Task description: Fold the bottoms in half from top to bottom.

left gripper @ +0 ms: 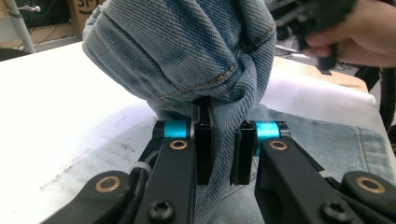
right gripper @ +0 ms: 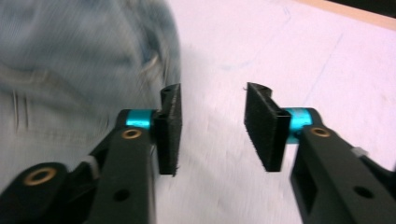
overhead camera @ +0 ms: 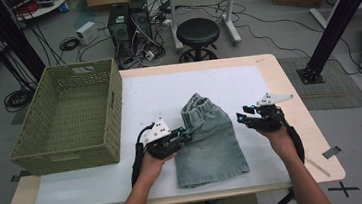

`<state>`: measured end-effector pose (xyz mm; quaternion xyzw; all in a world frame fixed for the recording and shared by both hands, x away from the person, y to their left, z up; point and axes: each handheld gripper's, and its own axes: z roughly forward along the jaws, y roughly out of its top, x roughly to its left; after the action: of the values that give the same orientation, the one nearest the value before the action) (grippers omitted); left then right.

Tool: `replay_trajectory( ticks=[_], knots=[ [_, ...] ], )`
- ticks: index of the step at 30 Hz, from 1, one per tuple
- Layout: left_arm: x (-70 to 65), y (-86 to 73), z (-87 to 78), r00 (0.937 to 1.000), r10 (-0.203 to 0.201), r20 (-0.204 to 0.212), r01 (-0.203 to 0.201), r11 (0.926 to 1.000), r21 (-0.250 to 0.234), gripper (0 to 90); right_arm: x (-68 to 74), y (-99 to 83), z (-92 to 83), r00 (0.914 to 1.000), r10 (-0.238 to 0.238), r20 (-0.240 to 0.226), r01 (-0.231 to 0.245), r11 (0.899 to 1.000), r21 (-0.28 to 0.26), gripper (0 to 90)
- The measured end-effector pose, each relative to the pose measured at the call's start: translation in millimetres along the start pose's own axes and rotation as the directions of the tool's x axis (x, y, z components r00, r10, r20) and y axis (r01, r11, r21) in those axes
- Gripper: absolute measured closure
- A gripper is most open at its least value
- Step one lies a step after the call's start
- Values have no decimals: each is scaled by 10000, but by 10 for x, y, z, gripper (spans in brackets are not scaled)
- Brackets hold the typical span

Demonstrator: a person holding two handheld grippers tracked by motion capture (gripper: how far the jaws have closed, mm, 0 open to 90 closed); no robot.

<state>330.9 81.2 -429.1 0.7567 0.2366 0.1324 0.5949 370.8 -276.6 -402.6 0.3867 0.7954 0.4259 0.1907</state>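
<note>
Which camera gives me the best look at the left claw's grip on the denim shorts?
Left gripper view: the left claw pinches a fold of the denim shorts between its pads. The high view shows it at their left edge; the right gripper view shows blurred denim.

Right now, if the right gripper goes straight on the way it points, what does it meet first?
Probably nothing soon: between the open right gripper lies bare white table cover; the denim shorts stay beside it.

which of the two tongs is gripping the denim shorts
The left tongs: their jaws pinch a fold of the denim shorts. The right tongs stand open beside the shorts with nothing between them.
</note>
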Motion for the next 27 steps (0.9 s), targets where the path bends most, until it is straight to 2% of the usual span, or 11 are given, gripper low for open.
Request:
replay_trajectory(
  ticks=[4,7,10,13,15,18,19,20,22,24,27],
  knots=[
    [-18,-11,-18,9999,82,98,-82,10000,32,828,-126,214,151,9996,103,-266,-97,9997,245,498],
    [-8,-9,-29,9999,98,80,-98,9999,36,828,-177,298,257,9981,182,-592,-153,9987,477,482],
    [-1,-16,-41,9999,100,94,-100,9999,45,829,-170,332,350,9926,257,-1186,-177,9975,684,438],
    [-5,-27,-49,9999,68,105,-68,10000,36,829,-125,355,429,9915,310,-1263,-203,9962,850,395],
    [-4,-32,-53,9999,87,56,-87,9999,107,828,-84,355,502,9870,351,-1568,-191,9946,1023,403],
    [1,-39,-59,10000,67,-12,-67,9998,169,828,-33,348,595,9739,445,-2226,-147,9909,1337,454],
    [2,-42,-61,10000,13,-20,-13,9999,166,828,-10,347,621,9663,500,-2523,-120,9886,1498,493],
    [2,-45,-63,10000,9,-16,-8,9999,160,828,14,344,647,9630,402,-2665,24,9875,1575,493],
    [0,-56,-64,10000,29,-22,-28,9998,200,828,61,344,688,9661,246,-2570,224,9837,1784,494],
    [-5,-61,-63,10000,44,-30,-44,9997,224,828,83,347,706,9698,-66,-2438,511,9830,1766,546],
    [-3,-62,-62,10000,-8,-62,9,9998,203,828,127,365,701,9724,-445,-2291,838,9828,1648,765]
  ],
)
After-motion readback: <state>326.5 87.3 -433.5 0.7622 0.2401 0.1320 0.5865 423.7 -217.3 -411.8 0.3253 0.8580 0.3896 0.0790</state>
